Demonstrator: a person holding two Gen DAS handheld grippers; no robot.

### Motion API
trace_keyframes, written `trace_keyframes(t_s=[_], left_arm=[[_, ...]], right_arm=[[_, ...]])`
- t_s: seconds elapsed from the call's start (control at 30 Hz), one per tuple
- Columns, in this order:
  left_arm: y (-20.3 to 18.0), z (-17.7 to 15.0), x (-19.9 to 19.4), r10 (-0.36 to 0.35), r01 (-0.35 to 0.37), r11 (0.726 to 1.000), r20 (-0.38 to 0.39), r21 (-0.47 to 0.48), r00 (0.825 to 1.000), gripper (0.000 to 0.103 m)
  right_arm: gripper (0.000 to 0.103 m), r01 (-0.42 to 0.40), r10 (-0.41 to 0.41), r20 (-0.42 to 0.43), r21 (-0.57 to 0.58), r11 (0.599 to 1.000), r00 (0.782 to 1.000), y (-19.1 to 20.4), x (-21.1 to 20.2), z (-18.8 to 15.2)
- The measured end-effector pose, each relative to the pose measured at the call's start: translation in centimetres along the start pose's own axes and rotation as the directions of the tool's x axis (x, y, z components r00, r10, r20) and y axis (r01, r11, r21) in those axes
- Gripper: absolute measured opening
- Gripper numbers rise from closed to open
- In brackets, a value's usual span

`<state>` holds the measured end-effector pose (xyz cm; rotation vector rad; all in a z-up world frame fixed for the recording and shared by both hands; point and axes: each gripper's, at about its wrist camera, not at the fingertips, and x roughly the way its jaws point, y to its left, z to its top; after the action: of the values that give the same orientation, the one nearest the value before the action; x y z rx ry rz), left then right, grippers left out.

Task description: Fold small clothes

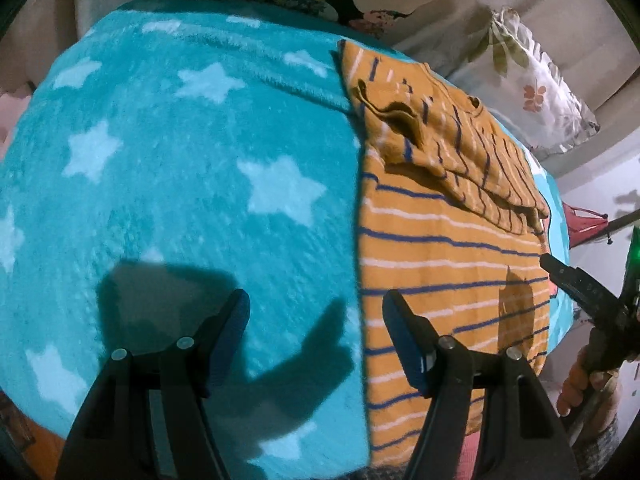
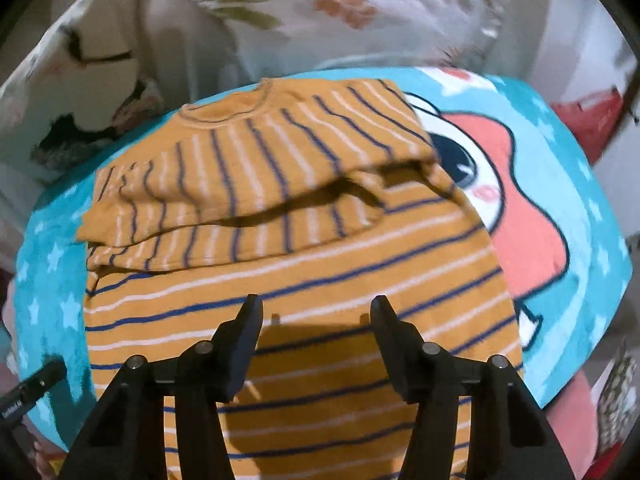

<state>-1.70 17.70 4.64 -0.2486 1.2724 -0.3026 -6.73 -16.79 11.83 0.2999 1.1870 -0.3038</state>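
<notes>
A small orange shirt (image 2: 320,264) with blue and white stripes lies flat on a turquoise blanket (image 1: 180,180) with pale stars. Its sleeves are folded in across the chest, below the collar (image 2: 228,110). My right gripper (image 2: 316,312) hovers over the shirt's lower half, open, with nothing between its fingers. My left gripper (image 1: 316,304) hangs open above the bare blanket, just left of the shirt (image 1: 452,264), which shows in the left wrist view with its straight left edge. The right gripper (image 1: 580,288) appears there at the shirt's right edge, held by a hand (image 1: 588,384).
A floral pillow (image 1: 532,80) lies beyond the shirt, with more patterned bedding (image 2: 76,92) behind. The blanket carries a pink cartoon figure (image 2: 520,216) right of the shirt. A red object (image 2: 592,120) sits off the blanket's far right. The left gripper (image 2: 32,388) shows at the lower left edge.
</notes>
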Motion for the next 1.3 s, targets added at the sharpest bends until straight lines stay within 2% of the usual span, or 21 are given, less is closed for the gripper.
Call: trace_keyframes(t_s=[0.3,0.47,0.53,0.67,0.87,1.0,1.07,1.13,1.23,1.3], left_arm=[[-3.2,-5.2,-1.5,0.114,-0.110,0.991,0.058,-0.072,0.992,0.068],[-4.4,-8.2,-1.0,0.119,-0.110,0.989,0.079,-0.100,0.990,0.068],[-4.5,-8.9,-0.3,0.149,-0.142,0.984,0.062,-0.110,0.987,0.068],[-4.9,-10.7,0.2,0.134,-0.125,0.982,0.055,-0.140,0.990,0.068],[-6.8,-13.2,0.5,0.181,-0.171,0.975,0.059,-0.142,0.982,0.068],[-7.6,-14.7,0.8,0.138,-0.127,0.979,0.058,-0.157,0.989,0.068],[-7.5,-15.2,1.0,0.110,-0.096,0.981,0.074,-0.169,0.991,0.073],[-6.8,-15.1,0.9,0.054,-0.034,0.979,0.096,-0.200,0.994,0.081],[-5.8,-15.0,0.6,-0.025,0.055,0.963,0.117,-0.262,0.993,0.085],[-5.3,-15.0,0.5,-0.063,0.094,0.958,0.122,-0.269,0.991,0.086]], right_arm=[[0.061,-0.104,0.105,0.010,-0.050,0.993,0.994,-5.4,-1.5,-2.6],[0.061,-0.157,0.157,0.006,-0.046,0.987,0.988,-10.6,-3.0,-4.7],[0.061,-0.184,0.184,-0.006,-0.027,0.983,0.983,-12.7,-3.2,-5.5],[0.061,-0.224,0.224,-0.035,0.020,0.974,0.974,-16.8,-2.9,-6.9],[0.061,-0.257,0.259,-0.083,0.035,0.966,0.962,-19.9,-2.4,-8.9],[0.061,-0.294,0.297,-0.120,0.044,0.955,0.947,-20.7,-1.7,-10.2],[0.061,-0.320,0.323,-0.144,0.044,0.946,0.935,-20.8,-1.2,-10.9],[0.061,-0.347,0.351,-0.158,0.050,0.937,0.923,-20.9,-0.8,-11.4],[0.061,-0.370,0.375,-0.167,0.062,0.927,0.912,-21.0,-0.3,-11.7],[0.062,-0.387,0.395,-0.170,0.079,0.919,0.903,-21.3,0.0,-11.7]])
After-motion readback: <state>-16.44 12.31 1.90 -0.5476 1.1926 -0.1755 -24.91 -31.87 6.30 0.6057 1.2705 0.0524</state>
